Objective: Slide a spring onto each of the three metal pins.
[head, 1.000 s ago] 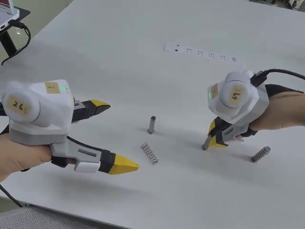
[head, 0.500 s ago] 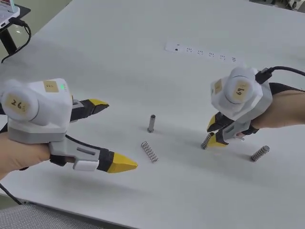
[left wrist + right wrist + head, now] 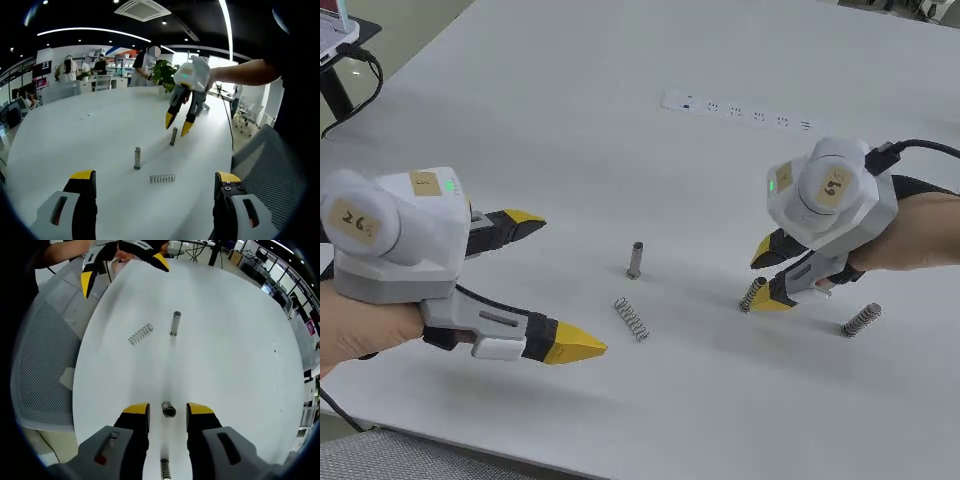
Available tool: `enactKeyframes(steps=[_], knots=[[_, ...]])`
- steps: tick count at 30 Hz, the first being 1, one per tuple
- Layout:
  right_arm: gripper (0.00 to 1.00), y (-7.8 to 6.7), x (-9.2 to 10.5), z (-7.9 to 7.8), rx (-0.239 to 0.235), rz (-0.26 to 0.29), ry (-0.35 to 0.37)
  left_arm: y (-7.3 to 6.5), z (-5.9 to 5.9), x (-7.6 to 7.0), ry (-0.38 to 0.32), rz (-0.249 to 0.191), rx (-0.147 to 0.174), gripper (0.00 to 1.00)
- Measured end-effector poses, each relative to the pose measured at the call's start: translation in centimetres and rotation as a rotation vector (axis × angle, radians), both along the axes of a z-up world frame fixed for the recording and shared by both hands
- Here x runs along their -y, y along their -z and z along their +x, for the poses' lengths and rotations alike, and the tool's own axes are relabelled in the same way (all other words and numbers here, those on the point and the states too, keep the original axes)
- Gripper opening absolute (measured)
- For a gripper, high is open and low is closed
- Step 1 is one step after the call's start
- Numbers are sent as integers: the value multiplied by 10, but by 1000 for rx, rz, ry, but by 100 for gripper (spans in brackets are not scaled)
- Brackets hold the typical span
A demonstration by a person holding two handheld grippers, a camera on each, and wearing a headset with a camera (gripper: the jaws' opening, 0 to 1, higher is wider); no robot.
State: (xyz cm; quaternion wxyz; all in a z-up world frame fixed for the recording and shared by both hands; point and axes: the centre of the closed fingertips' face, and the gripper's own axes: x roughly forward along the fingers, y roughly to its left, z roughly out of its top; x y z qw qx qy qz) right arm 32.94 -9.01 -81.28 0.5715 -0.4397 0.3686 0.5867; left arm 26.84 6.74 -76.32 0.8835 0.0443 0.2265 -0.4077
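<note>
right claw (image 3: 764, 281), jaws parted, straddles the spring-sleeved pin (image 3: 752, 294).

Right gripper (image 3: 762, 280) has opened, apparently releasing the sprung pin (image 3: 752, 294).

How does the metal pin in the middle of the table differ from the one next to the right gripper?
The middle pin is bare, smooth metal; the other pin has a spring coiled around it. The middle pin stands on its own; the other pin stands at the tips of the right gripper's open jaws. Both stand upright on the white table.
</note>
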Motion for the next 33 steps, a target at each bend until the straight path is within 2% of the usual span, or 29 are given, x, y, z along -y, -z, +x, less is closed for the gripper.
enactKeyframes(steps=[6,11,16,18,22,26,31,33], knots=[[30,-5,-2,-3,7,34,15,-1,-1,1,4,4,-2,95],[33,-13,-7,-5,11,96,44,-2,-1,1,2,8,2,96],[33,-16,-7,-5,17,131,65,-4,0,0,2,10,4,96],[34,-18,-8,-6,7,161,90,-5,1,1,3,11,6,96],[35,-22,-7,-7,18,190,106,-7,1,2,5,12,9,96],[36,-28,-9,-6,14,248,144,-7,2,3,6,14,9,96],[34,-35,-9,-8,47,299,150,-8,2,7,12,18,8,96],[34,-37,-9,-11,33,322,170,-10,2,7,14,16,10,96]])
